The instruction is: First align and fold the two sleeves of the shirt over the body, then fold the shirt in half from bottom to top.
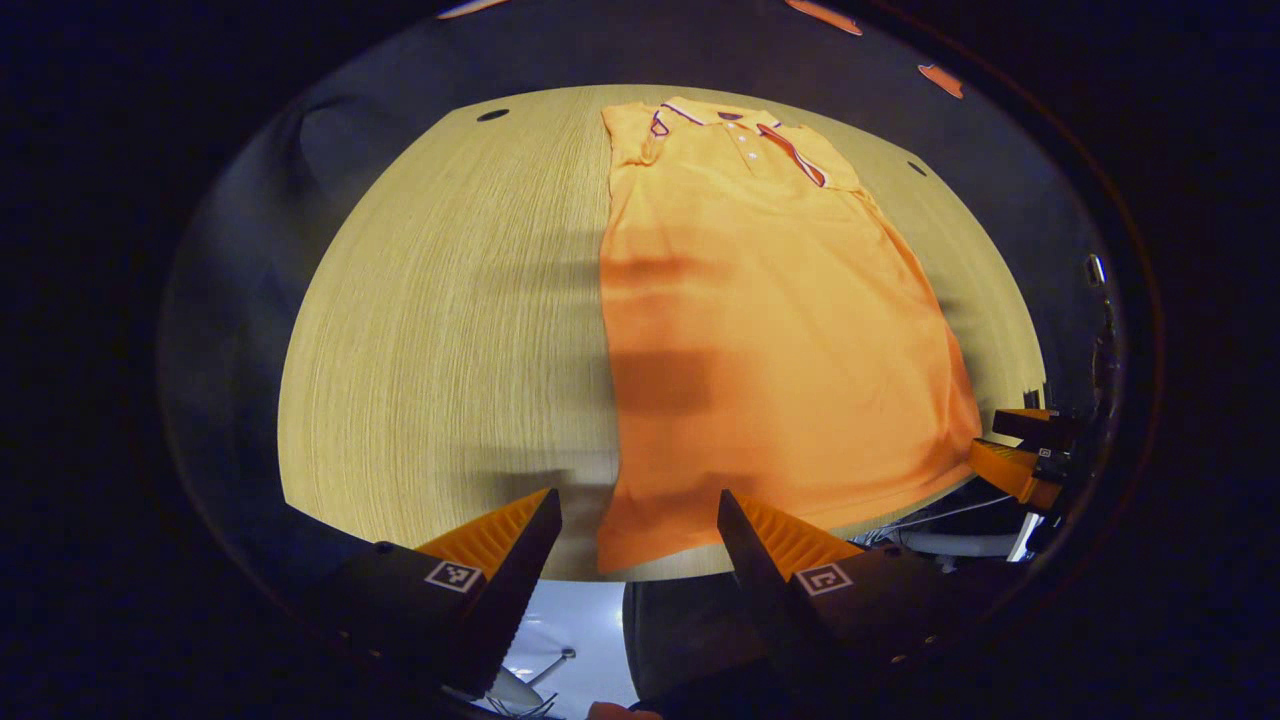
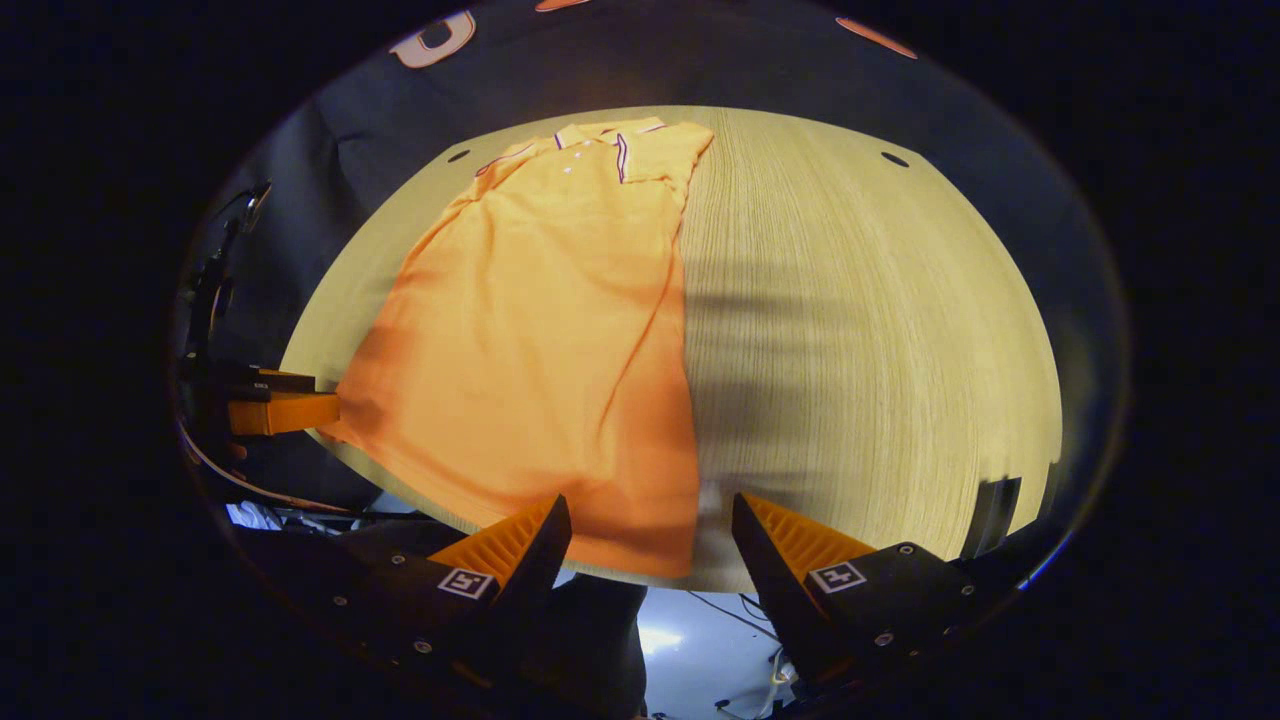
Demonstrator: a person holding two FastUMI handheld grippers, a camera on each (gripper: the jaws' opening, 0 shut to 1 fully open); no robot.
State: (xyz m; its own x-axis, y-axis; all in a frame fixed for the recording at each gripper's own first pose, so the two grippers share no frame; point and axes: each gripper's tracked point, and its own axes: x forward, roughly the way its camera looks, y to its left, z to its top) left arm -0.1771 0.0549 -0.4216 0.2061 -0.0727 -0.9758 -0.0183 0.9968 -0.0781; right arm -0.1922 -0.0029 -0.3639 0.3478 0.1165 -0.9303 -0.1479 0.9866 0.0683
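1. In the left gripper view, the orange polo shirt (image 1: 770, 330) lies flat on the wooden table (image 1: 450, 330), collar at the far edge, both sleeves folded over the body.
2. The left gripper (image 1: 640, 530) has its fingers spread wide, empty, flanking the hem's left corner near the table's front edge.
3. At that view's right border the other gripper sits just beside the hem's right corner.
4. In the right gripper view, the right gripper (image 2: 650, 535) is likewise parted and empty at the hem's right corner.
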